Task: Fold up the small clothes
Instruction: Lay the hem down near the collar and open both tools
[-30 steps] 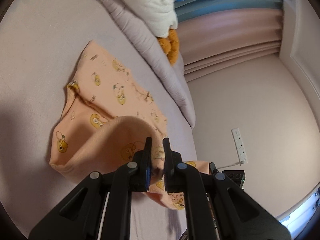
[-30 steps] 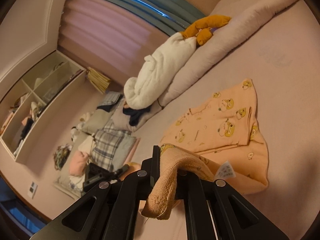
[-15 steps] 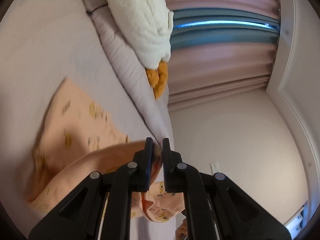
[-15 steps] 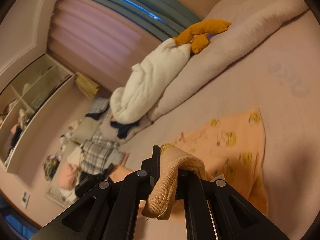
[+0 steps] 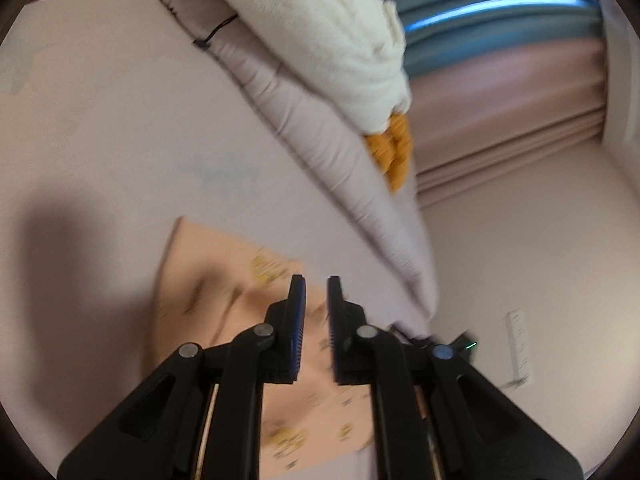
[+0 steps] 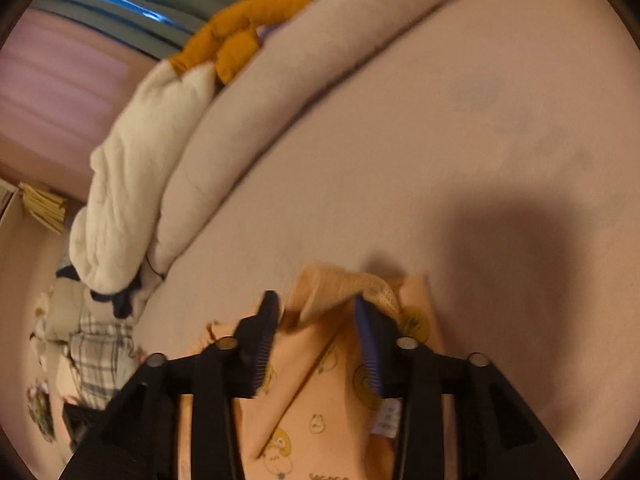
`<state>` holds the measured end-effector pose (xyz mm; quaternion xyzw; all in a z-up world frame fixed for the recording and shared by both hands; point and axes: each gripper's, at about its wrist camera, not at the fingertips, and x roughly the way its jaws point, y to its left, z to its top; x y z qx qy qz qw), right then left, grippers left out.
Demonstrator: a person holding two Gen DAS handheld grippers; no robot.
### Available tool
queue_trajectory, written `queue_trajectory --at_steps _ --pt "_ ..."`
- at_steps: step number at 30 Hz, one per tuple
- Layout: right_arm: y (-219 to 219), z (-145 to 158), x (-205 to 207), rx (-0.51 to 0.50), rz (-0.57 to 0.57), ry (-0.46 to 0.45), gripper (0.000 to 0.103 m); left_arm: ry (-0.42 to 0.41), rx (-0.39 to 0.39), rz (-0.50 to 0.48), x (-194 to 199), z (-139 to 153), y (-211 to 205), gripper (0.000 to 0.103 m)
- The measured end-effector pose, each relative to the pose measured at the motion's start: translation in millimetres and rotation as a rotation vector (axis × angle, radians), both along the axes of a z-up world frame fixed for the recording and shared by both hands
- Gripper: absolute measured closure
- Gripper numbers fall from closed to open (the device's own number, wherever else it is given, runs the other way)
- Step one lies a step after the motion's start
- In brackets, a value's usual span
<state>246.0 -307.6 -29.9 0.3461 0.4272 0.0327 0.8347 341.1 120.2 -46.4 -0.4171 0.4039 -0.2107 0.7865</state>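
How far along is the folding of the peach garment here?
Done: the peach garment lies doubled over on the bed. In hand: both hand-held grippers, left and right, are opening, releasing the fabric; a ribbed edge still drapes over the right's finger. Left: any further folds and smoothing.

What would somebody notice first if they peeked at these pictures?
Probably the peach baby garment with little cartoon animals, lying on the pale pink bed right under both grippers. The right gripper is opening, with a folded edge of the cloth still between its jaws; the left gripper is opening too, nothing between its jaws. Behind, a white blanket and an orange toy sit on a long pillow.
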Motion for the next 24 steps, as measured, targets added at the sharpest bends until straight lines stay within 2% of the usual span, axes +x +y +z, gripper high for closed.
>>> queue_trajectory --at_steps 1,3,5,8,11,12,17,20,24 --pt "0 8 -5 -0.050 -0.003 -0.021 0.059 0.030 0.014 -0.019 -1 -5 -1 0.081" --pt "6 23 -16 -0.122 0.051 -0.073 0.059 0.056 0.022 -0.036 -2 -13 -2 0.079" --pt "11 29 -22 -0.128 0.110 -0.114 0.059 0.071 0.029 -0.049 -1 -16 -6 0.079" --pt "34 33 -47 -0.104 0.259 -0.176 0.057 0.076 0.029 -0.051 2 -17 -11 0.075" --pt "58 27 -57 -0.117 0.375 -0.162 0.056 0.078 0.118 -0.040 8 -18 -17 0.059" --pt "64 25 -61 -0.120 0.404 -0.156 0.056 0.078 0.149 -0.041 12 -19 -18 0.058" --pt "77 16 -81 -0.010 0.476 -0.197 0.056 0.116 0.236 -0.095 37 -35 -23 0.059" --pt "77 10 -93 0.065 0.480 -0.234 0.056 0.105 0.318 -0.151 48 -40 -36 0.059" --pt "74 0 -90 0.165 0.467 -0.232 0.055 0.082 0.395 -0.213 62 -46 -58 0.059"
